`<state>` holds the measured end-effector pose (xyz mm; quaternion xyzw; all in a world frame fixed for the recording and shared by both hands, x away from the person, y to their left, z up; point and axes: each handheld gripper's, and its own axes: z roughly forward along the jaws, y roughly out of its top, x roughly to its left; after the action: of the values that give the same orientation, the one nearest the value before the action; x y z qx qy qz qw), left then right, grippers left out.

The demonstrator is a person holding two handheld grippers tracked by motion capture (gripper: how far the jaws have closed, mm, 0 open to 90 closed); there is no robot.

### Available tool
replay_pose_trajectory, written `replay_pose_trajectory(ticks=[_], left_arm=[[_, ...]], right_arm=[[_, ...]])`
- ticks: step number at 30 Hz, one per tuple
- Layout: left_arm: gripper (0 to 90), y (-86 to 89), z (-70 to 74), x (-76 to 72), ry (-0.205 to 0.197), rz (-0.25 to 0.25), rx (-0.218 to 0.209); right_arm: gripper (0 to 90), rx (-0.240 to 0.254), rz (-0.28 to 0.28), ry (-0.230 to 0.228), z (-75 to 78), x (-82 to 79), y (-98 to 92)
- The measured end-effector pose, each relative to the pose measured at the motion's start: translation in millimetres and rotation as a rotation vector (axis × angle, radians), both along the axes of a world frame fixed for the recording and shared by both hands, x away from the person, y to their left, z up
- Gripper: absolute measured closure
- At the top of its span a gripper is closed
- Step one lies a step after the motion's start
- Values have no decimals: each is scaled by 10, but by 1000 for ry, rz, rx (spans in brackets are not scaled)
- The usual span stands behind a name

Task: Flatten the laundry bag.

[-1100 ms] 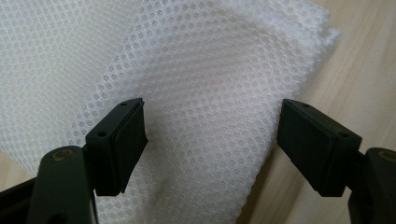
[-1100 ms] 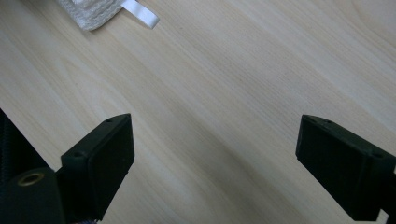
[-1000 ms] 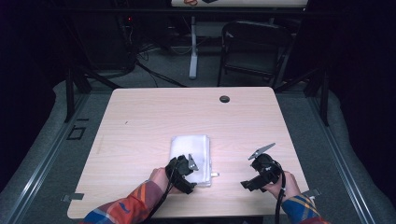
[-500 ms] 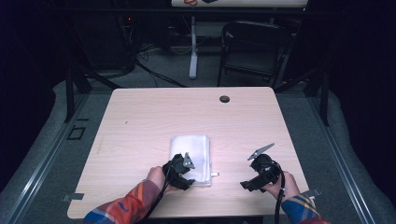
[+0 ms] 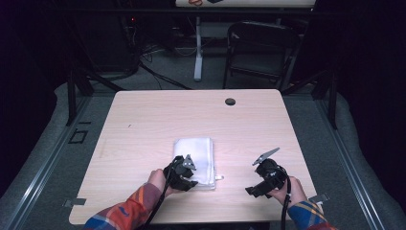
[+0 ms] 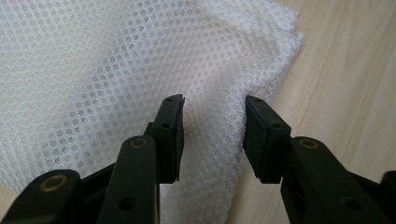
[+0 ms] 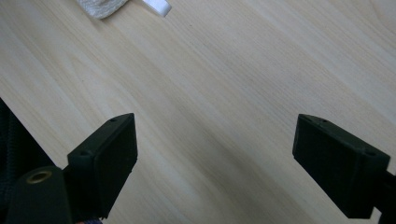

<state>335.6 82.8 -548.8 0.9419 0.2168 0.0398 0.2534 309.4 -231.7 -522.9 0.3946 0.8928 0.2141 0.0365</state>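
1. A folded white mesh fabric bag (image 5: pixel 195 160) is seen lying flat on the pale wooden table (image 5: pixel 143 124), just toward six o'clock of the table's middle, with a small white tab (image 5: pixel 219 177) projecting at its three o'clock side near the front corner.
2. The left gripper (image 5: pixel 187 168) is set at the bag's seven o'clock corner. Its jaws have just been closing, and a bunched fold of mesh (image 6: pixel 212 126) is caught between them; the pads are not yet seen pressing it, so the grasp is judged begun but not finished.
3. The right gripper (image 5: pixel 261 167) is held at three o'clock of the bag, well apart from it, with jaws spread wide over bare wood and nothing between them.
4. The bag is judged unlifted and unopened; pinching, raising and any unfolding are left.
5. In the left gripper view, the honeycomb weave and stacked layered edges (image 6: pixel 285 32) are revealed, which are lost in the high view.
6. In the right gripper view, the tab (image 7: pixel 156 6) is shown at twelve o'clock.
7. In the high view, a dark round grommet (image 5: pixel 230 101) and a black folding chair (image 5: pixel 261 50) are added.
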Motion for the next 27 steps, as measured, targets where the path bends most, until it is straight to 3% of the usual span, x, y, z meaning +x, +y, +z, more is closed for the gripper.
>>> replay_pose_trajectory(ticks=[6, 8, 15, 19, 20, 22, 23, 24, 26, 27], left_arm=[[617, 10, 0, 9, 7, -1, 3], [638, 5, 0, 8, -1, -5, 10], [738, 3, -14, 2, -20, -3, 23], [805, 24, -8, 13, -31, -1, 15], [823, 26, -5, 16, -35, -2, 11], [832, 28, 1, 10, -34, -2, 6], [832, 28, 5, 8, -43, -4, 5], [835, 30, 11, 5, -45, -9, 4], [837, 33, 14, 5, -47, -8, 1], [840, 35, 16, 4, -51, -9, 1]], right_arm=[[147, 21, -12, -9, -14, -6, 17], [146, -8, 3, -6, 1, 2, 13], [160, 7, 12, -10, 13, -15, 55], [231, 1, 17, -23, 21, -26, 102], [315, 0, 25, -25, 27, -25, 127], [353, -16, 31, -33, 32, -22, 143], [386, 0, 33, -38, 31, -24, 167], [510, -4, 36, -52, 49, -18, 216], [552, 0, 41, -63, 63, -17, 244], [643, 20, 49, -64, 77, -15, 276]])
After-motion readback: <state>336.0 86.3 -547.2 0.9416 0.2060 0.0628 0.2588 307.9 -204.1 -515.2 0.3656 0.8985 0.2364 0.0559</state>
